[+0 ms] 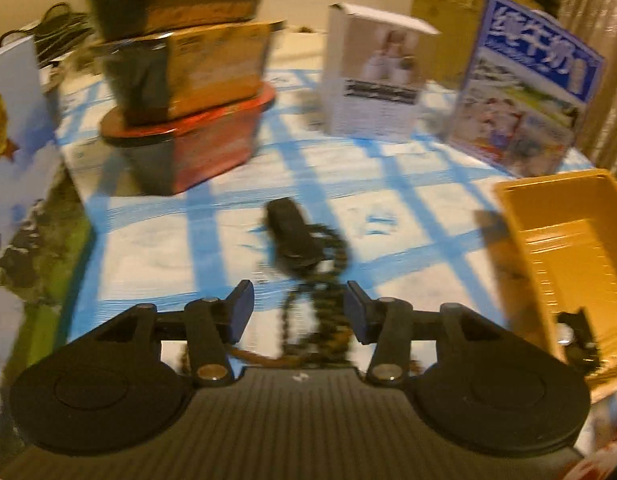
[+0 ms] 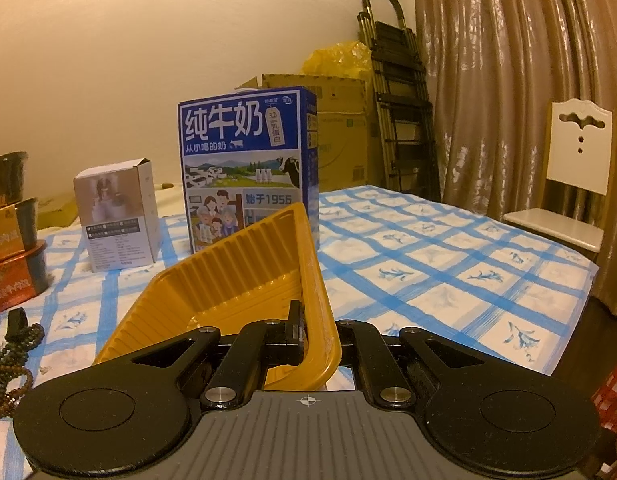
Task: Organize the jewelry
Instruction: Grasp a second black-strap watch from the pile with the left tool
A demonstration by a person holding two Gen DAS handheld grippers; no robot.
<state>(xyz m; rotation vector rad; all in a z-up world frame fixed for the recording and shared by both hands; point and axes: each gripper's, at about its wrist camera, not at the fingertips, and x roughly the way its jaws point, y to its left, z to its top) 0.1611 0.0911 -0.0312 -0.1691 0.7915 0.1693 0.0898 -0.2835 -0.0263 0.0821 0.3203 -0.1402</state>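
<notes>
The left gripper stands half open and empty over the beaded strand on the checked cloth; the right gripper pinches the tilted yellow tray by its rim. The milk carton reads 纯牛奶 (also 始于1956). The beads look light, limp and slippery; best pinched at a bunched loop.

Blue milk carton reads "纯牛奶", "从小喝的奶", "始于1956"; other boxes' print is illegible
</notes>
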